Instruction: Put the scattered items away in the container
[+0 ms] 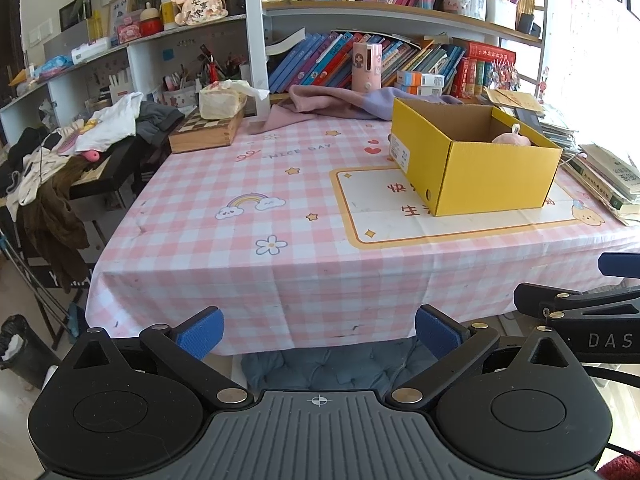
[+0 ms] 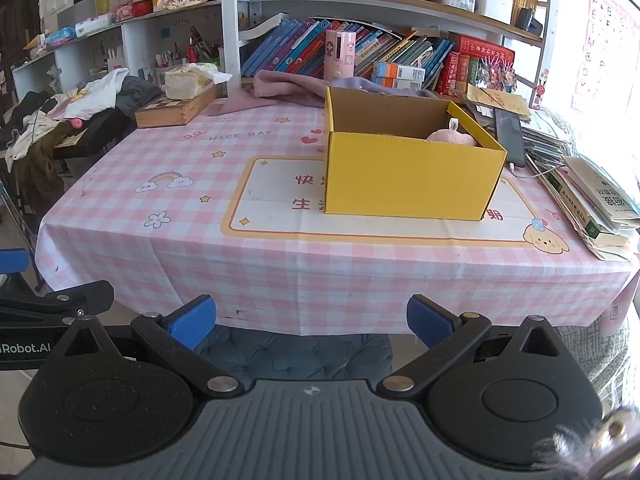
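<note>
A yellow cardboard box (image 1: 480, 168) stands open on the pink checked tablecloth (image 1: 240, 208), right of centre; it also shows in the right wrist view (image 2: 408, 176). A pink plush item (image 1: 511, 139) lies inside at its far right corner, also seen from the right wrist (image 2: 450, 136). My left gripper (image 1: 319, 330) is open and empty, held off the table's near edge. My right gripper (image 2: 311, 320) is open and empty, also off the near edge. The right gripper's body (image 1: 576, 308) shows at the left wrist view's right side.
A pink cloth (image 2: 288, 84), a wooden chess box (image 2: 176, 110) with a tissue pack, a phone (image 2: 509, 136) and stacked books (image 2: 592, 204) lie along the table's back and right. Bookshelves stand behind. Clothes pile on a stand (image 1: 80, 148) at left. A blue cushioned chair (image 2: 296, 352) sits below.
</note>
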